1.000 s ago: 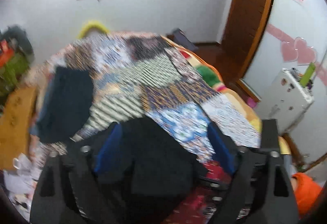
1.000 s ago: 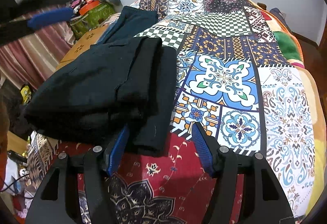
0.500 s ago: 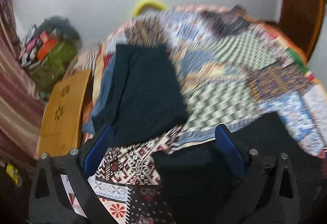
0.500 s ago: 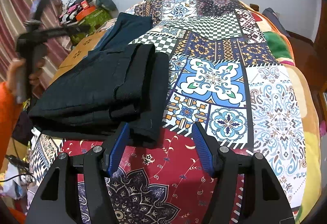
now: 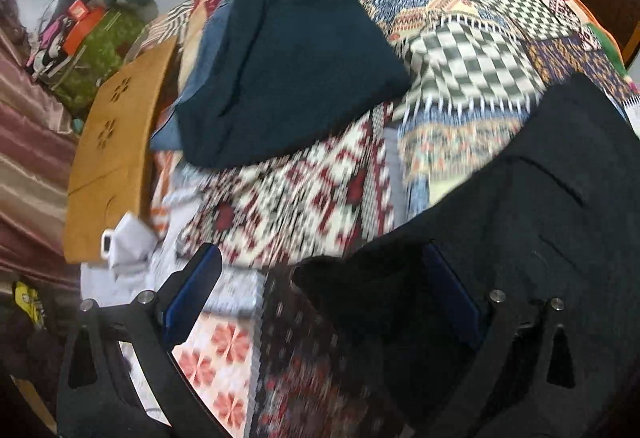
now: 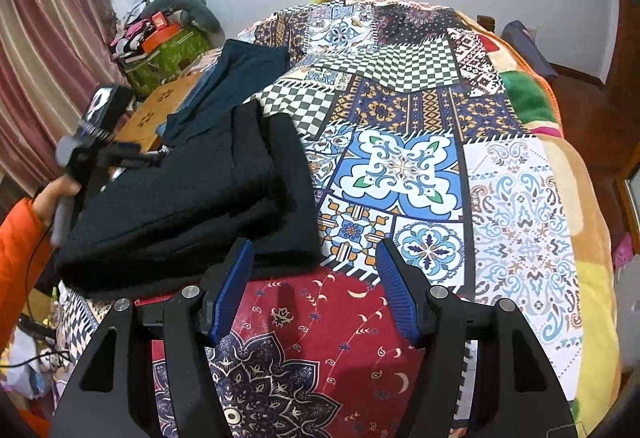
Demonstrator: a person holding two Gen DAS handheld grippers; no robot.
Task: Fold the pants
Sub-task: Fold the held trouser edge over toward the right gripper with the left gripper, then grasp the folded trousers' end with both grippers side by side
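Black folded pants [image 6: 192, 198] lie on the left part of the patchwork bedspread [image 6: 404, 166]. My right gripper [image 6: 314, 278] hovers open just in front of their near edge, with only the red cloth between its fingers. A hand in an orange sleeve [image 6: 20, 246] holds my left gripper [image 6: 152, 154] at the pants' far left side. In the left wrist view the left gripper [image 5: 320, 278] stands wide open, pointing steeply down. A corner of the black pants [image 5: 540, 218] lies between its fingers, and the pads do not press on it. Dark teal folded pants [image 5: 288, 58] lie further up the bed.
A wooden board [image 5: 112, 142] runs along the bed's left edge, and a green bag [image 5: 96, 54] piled with clutter sits behind it. Striped curtains [image 6: 40, 38] hang at the left. A white bag [image 5: 128, 238] lies beside the bed. A blue garment peeks out under the teal pants.
My left gripper has swung down and across to the black pants' left corner, and its view has turned from the room toward the bed. The right gripper has hardly moved.
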